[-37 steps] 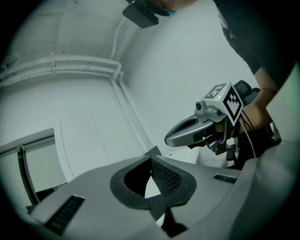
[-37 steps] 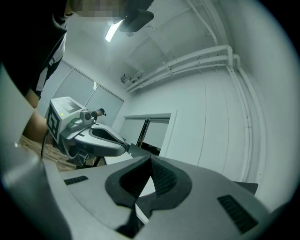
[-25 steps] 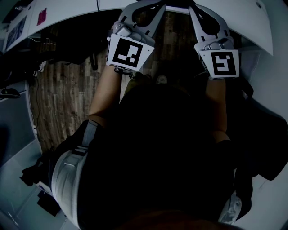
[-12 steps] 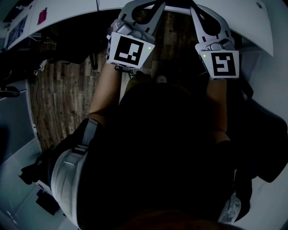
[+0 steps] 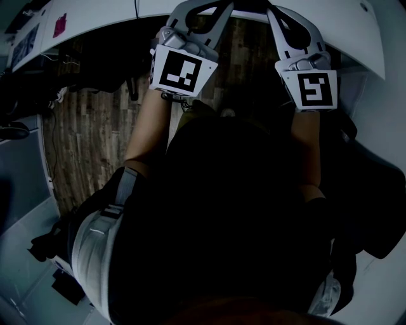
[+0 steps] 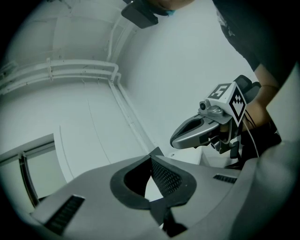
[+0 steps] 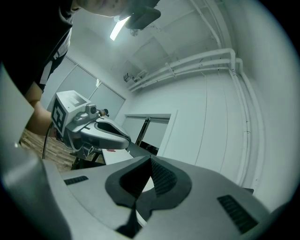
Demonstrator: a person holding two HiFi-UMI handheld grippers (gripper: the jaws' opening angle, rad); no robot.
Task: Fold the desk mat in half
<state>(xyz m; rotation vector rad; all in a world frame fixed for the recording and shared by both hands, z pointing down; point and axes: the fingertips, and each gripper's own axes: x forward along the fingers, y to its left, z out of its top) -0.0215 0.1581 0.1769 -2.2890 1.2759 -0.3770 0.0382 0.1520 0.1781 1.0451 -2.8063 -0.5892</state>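
Note:
No desk mat shows in any view. In the head view my left gripper (image 5: 206, 6) and right gripper (image 5: 274, 7) are held side by side in front of the person's dark torso, both pointing toward the white table's edge (image 5: 95, 19). Each carries a cube with square markers. In the left gripper view my left gripper (image 6: 151, 158) has its jaws meeting at the tips with nothing between them, and the right gripper (image 6: 187, 136) hangs beside it. The right gripper view shows my right gripper (image 7: 151, 158) shut and empty, with the left gripper (image 7: 112, 137) alongside.
A wooden floor (image 5: 89, 127) lies below the table's edge. A small pink item (image 5: 58, 23) rests on the table at the far left. White walls with pipes (image 7: 201, 58) and a ceiling light (image 7: 117, 29) show in the gripper views.

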